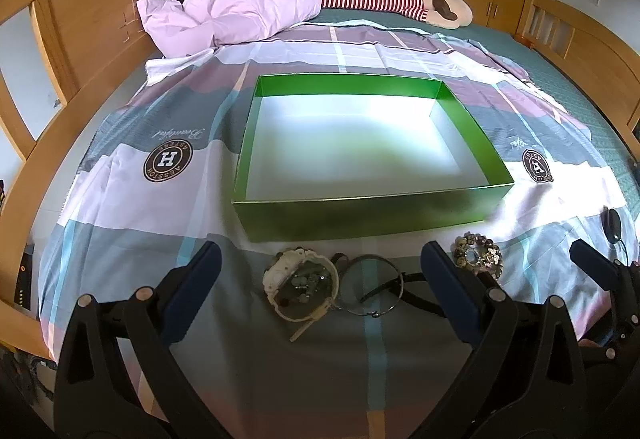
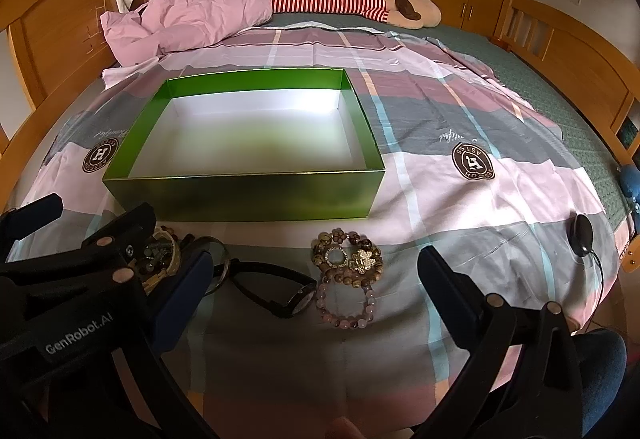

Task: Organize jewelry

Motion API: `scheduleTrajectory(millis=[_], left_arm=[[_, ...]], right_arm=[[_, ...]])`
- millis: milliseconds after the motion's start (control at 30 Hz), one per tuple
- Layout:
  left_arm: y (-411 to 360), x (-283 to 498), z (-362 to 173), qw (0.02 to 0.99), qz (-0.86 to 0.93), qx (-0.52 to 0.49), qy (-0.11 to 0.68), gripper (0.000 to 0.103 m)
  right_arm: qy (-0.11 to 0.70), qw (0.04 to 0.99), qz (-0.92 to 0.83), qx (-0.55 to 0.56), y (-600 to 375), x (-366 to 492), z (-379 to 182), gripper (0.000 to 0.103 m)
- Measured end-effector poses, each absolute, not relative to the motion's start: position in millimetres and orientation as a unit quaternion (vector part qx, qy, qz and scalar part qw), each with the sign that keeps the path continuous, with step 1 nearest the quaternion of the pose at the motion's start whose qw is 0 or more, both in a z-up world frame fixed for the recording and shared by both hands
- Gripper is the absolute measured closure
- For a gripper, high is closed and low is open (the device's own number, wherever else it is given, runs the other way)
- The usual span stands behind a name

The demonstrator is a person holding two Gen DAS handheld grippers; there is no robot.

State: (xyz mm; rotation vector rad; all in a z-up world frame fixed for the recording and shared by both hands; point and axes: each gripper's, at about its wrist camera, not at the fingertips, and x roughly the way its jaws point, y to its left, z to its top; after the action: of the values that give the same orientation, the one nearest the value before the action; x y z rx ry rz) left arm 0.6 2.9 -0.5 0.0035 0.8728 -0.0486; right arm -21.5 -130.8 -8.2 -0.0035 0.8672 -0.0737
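Both claws spread wide and holding nothing: left gripper over the cream watch and metal ring, right gripper over the black watch, pink bead bracelet and brown bead bracelet. Every piece lies on the bedspread just in front of the green box (white inside, nothing in it). Judged from that, sorting has not begun; all the pieces remain to go in.

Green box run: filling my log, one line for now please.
green cardboard box: empty | jewelry pile: on bedsheet | left gripper: open | right gripper: open
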Motion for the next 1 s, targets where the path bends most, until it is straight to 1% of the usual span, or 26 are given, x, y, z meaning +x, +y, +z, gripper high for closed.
scheduleTrajectory(millis=[1000], left_arm=[[0.3, -2.4, -4.4, 0.906, -0.019, 0.015, 0.423, 0.004]], right_arm=[[0.425, 0.904, -0.032, -0.008, -131.4, -21.4, -13.4, 0.003]])
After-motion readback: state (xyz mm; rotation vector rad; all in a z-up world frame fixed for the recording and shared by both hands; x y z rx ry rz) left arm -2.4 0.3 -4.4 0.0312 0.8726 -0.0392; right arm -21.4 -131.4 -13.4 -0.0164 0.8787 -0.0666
